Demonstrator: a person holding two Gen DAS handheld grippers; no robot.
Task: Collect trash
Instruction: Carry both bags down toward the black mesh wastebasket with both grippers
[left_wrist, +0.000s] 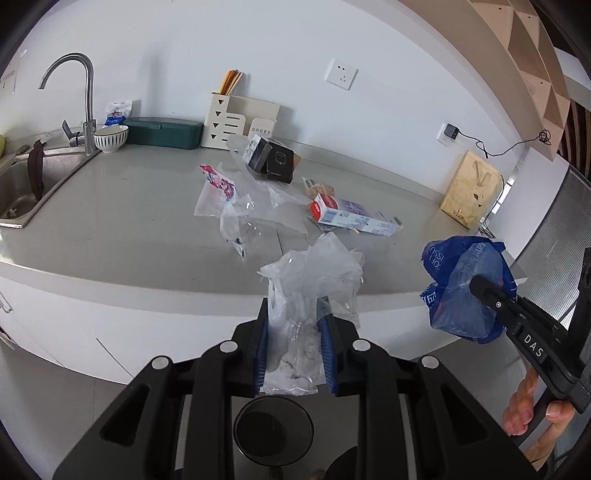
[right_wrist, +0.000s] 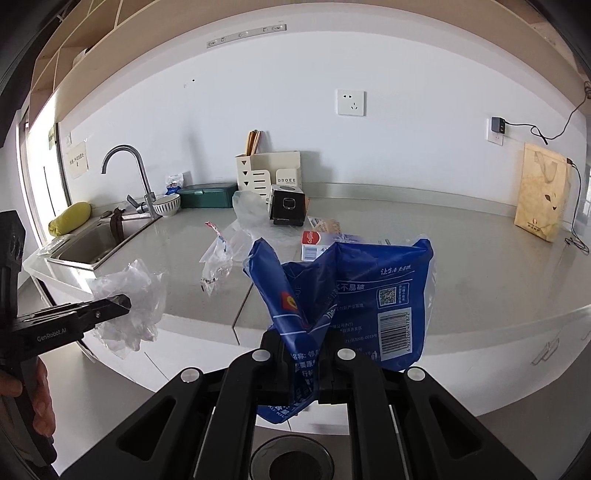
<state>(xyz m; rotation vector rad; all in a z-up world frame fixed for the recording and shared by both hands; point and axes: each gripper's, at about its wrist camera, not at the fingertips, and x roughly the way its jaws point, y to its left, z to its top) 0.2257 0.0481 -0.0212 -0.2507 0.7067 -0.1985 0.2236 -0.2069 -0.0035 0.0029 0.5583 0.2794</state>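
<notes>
Clamped between the blue-padded fingers of the left gripper (left_wrist: 295, 332) was a crumpled clear plastic bag (left_wrist: 314, 280), the jaws drawn in on it and the bag rising above the fingertips, held off the front edge of a grey kitchen countertop (left_wrist: 129, 221). Beside it, the right gripper (right_wrist: 301, 354) was closed tight on a crumpled blue tissue wrapper (right_wrist: 354, 295) printed with a barcode and white lettering, likewise held in the air in front of the counter; a hand (left_wrist: 532, 410) was seen gripping that tool's handle. More trash lay on the countertop behind them: a loose sheet of clear plastic (left_wrist: 251, 210) with a pink-printed wrapper (left_wrist: 218, 181) at its far left corner, a red and white toothpaste box (left_wrist: 351, 216) lying flat just right of the plastic, a tan packet with a label (left_wrist: 319, 188) behind the box, and black cardboard boxes (left_wrist: 275, 160) stacked partly on another clear bag towards the wall. Along the wall stood a cream utensil holder (left_wrist: 229, 122) with chopsticks, a green lidded container (left_wrist: 162, 131) and a striped bowl (left_wrist: 110, 138) next to the faucet (left_wrist: 86, 96) of a steel sink (left_wrist: 22, 184). A tan paper bag (left_wrist: 471, 190) leaned against the wall at the counter's far right, below a plugged-in charger.
</notes>
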